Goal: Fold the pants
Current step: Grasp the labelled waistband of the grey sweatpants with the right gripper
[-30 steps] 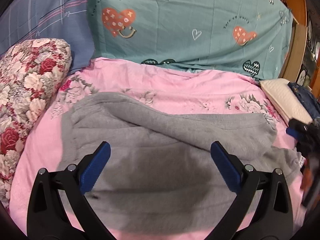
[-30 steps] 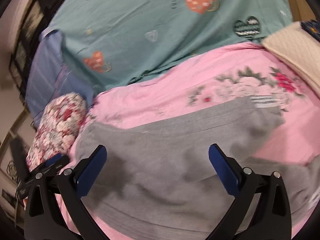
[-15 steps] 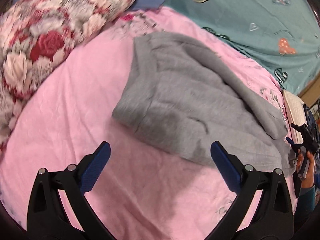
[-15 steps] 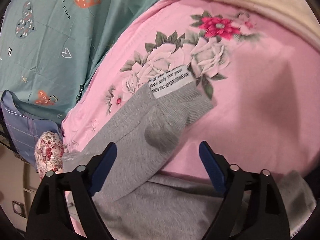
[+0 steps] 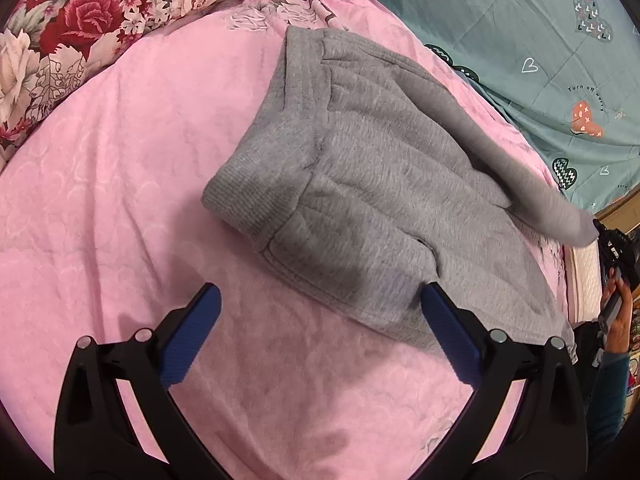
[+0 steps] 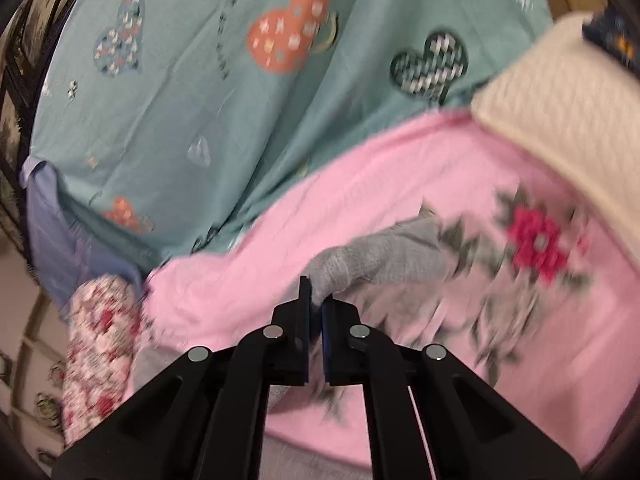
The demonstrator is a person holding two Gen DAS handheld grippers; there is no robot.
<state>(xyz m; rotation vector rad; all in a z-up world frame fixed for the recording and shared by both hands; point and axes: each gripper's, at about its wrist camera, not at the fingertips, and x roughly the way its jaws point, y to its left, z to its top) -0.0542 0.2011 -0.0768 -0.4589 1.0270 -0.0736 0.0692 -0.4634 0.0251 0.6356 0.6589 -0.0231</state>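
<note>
On a pink sheet (image 5: 120, 184), grey pants (image 5: 360, 184) lying partly folded, ribbed waistband (image 5: 256, 184) toward the floral pillow (image 5: 80, 20). One leg (image 5: 540, 196) lifted off the rest, stretched out to the far right edge of the left view. Left gripper (image 5: 320, 340) spread wide, empty, low over the bare sheet just short of the near hem, right blue pad (image 5: 448, 336) level with the fabric's edge. In the right view, right gripper (image 6: 315, 312) pressed together, pinching the grey cuff (image 6: 380, 260), cloth bunched up out of the pads above the sheet's printed flowers (image 6: 536, 244). Much motion blur there. Behind, a teal quilt (image 6: 200, 100) with hearts; to the right, a cream pad (image 6: 560, 92). At the right rim of the left view, a hand (image 5: 618, 312) gripping a handle.
</note>
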